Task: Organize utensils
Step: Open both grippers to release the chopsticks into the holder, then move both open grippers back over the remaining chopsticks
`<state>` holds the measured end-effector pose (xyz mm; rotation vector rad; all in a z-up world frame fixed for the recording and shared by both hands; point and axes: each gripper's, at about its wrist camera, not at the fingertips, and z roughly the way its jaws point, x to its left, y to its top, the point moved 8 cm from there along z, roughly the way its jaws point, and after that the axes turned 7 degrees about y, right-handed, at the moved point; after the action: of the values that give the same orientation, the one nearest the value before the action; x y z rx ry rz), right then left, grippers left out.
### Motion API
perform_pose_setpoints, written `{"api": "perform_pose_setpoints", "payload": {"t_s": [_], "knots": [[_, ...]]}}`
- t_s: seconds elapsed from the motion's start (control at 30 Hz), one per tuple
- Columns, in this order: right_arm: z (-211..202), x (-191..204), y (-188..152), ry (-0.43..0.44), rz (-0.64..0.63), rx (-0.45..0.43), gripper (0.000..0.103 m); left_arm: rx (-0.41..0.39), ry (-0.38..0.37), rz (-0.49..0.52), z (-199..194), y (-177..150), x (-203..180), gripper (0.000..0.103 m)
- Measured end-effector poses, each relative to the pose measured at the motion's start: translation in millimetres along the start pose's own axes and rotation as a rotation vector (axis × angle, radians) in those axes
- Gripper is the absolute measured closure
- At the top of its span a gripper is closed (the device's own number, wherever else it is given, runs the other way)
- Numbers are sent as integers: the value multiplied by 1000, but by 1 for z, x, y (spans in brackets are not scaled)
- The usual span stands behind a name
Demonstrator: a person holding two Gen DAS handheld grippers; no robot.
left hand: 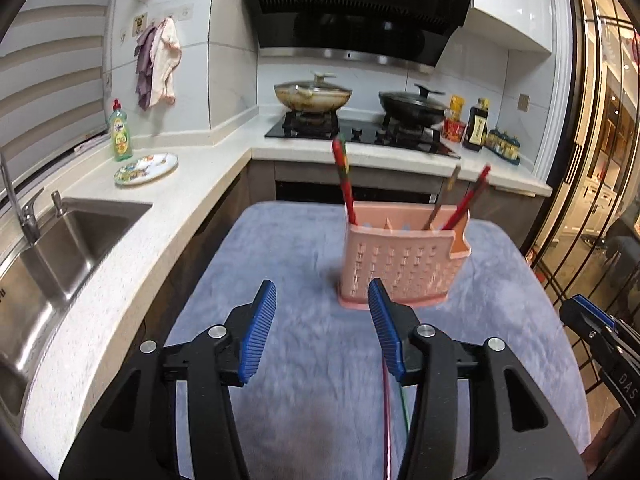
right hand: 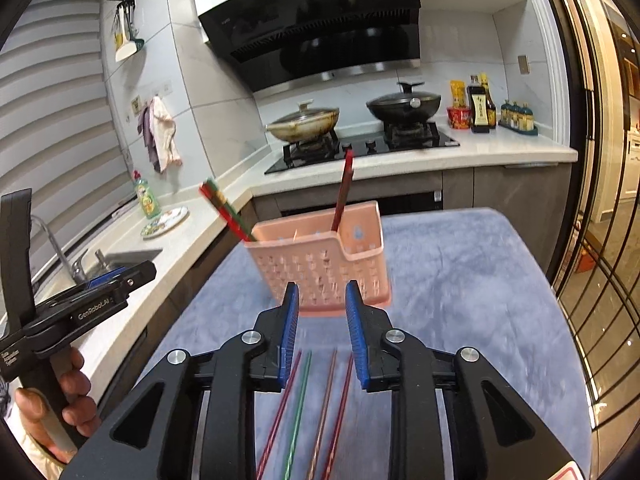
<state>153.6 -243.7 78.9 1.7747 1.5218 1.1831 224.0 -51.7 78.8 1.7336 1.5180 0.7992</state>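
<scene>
A pink slotted utensil holder [left hand: 402, 266] stands upright on the blue-grey cloth [left hand: 288, 248]. It also shows in the right wrist view [right hand: 320, 264]. Red and green chopsticks [left hand: 344, 180] lean in its left end, brown and red ones [left hand: 460, 200] in its right end. Several loose chopsticks [right hand: 300, 408] lie on the cloth beneath my right gripper [right hand: 322, 300], which is open and empty just short of the holder. My left gripper [left hand: 322, 296] is open and empty, close in front of the holder. Two thin chopsticks [left hand: 394, 420] lie under its right finger.
A steel sink [left hand: 52, 256] and a white counter [left hand: 172, 216] lie to the left, with a dish soap bottle [left hand: 120, 132] and a patterned plate [left hand: 146, 168]. A hob with two lidded pans [left hand: 312, 94] is behind. Sauce bottles [left hand: 476, 124] stand at the right. Glass doors [left hand: 600, 160] run along the right.
</scene>
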Motion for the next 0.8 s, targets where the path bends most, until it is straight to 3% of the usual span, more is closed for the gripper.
{"api": "perform_pose_setpoints", "payload": {"t_s": [0.1, 0.33, 0.73, 0.8], "knots": [[-3, 1, -35, -17, -12, 51, 73, 37, 4, 6, -1, -26, 2, 57], [-1, 1, -105, -35, -3, 169, 73, 118, 1, 16, -1, -78, 2, 57], [12, 3, -169, -58, 8, 268, 73, 201, -3, 35, -3, -133, 0, 52], [13, 3, -177, -60, 13, 279, 73, 210, -2, 34, -4, -140, 1, 44]]}}
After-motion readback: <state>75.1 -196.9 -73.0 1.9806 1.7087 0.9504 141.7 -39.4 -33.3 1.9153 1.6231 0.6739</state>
